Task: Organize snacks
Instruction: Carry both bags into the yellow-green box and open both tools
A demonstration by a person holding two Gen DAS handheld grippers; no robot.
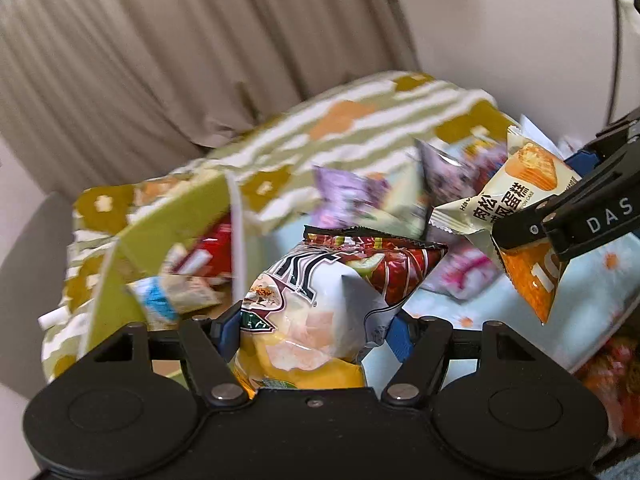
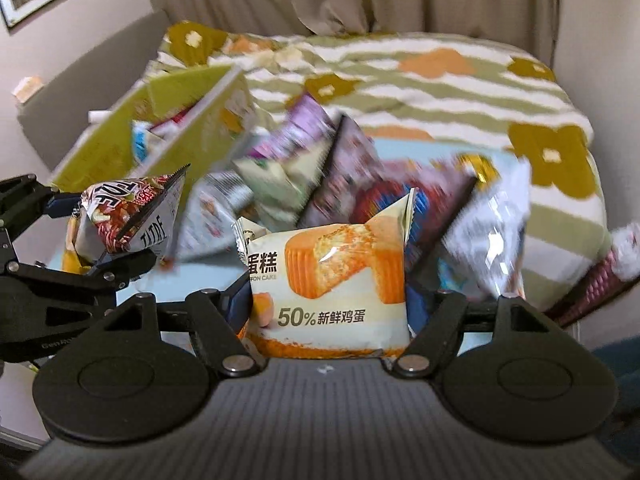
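Note:
My left gripper (image 1: 312, 330) is shut on a puffy chip bag (image 1: 320, 292), red-brown on top, white and yellow below, held up above the bed. In the right wrist view the same chip bag (image 2: 124, 212) sits in the left gripper (image 2: 108, 236) at the left edge. My right gripper (image 2: 328, 304) is shut on a cream and orange chiffon cake packet (image 2: 332, 272), also lifted. That cake packet (image 1: 516, 196) shows at the right of the left wrist view, pinched by the right gripper (image 1: 536, 240). The fingertips are mostly hidden behind the packets.
An open green cardboard box (image 2: 112, 148) with several snacks inside stands at the left. A blurred pile of snack packets (image 2: 320, 184) lies on a light blue cloth (image 1: 600, 280) over a green striped flower blanket (image 2: 440, 88). Beige curtains hang behind.

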